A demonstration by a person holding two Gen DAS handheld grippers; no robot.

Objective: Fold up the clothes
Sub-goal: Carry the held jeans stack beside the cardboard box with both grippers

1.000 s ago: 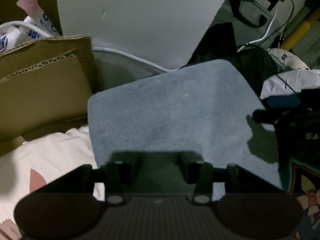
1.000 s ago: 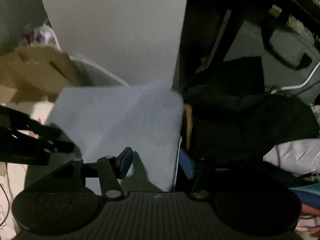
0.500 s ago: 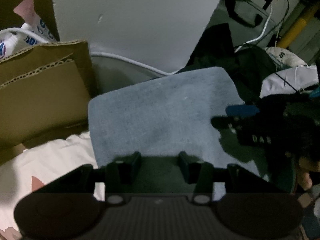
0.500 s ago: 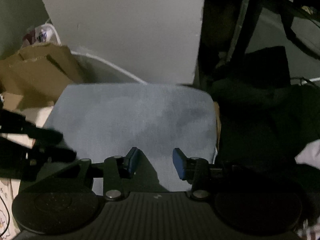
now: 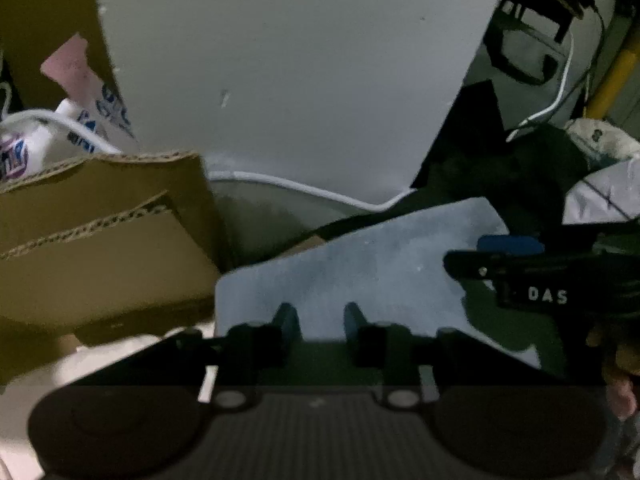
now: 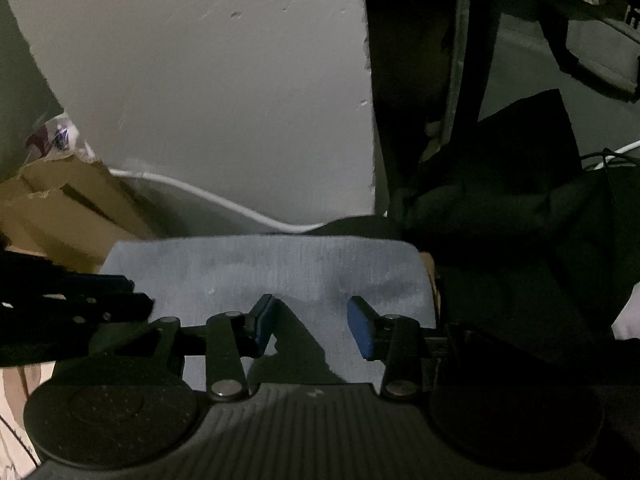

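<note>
A folded light blue cloth (image 5: 380,264) lies flat in front of both grippers. My left gripper (image 5: 320,318) hangs over its near left part; the jaws are closing, a gap still shows between them, and the pads do not press on the fabric. My right gripper (image 6: 312,320) stands over the near right part of the blue cloth (image 6: 280,264) with its jaws opening and only the flat cloth below them. In the left wrist view the right gripper (image 5: 480,256) reaches in over the cloth's right edge. In the right wrist view the left gripper (image 6: 132,296) shows at the cloth's left edge.
A cardboard box (image 5: 100,240) stands to the left, with a printed plastic bag (image 5: 80,120) behind it. A white panel (image 5: 280,72) rises at the back, a white cable (image 5: 300,188) along its foot. Dark clothes (image 6: 520,220) are heaped at the right. Pale printed fabric (image 5: 40,380) lies under the cloth.
The right gripper came down and shifted left over the cloth, so both its fingers now show above it. The left gripper's jaws narrowed. The cloth lies flat as before.
</note>
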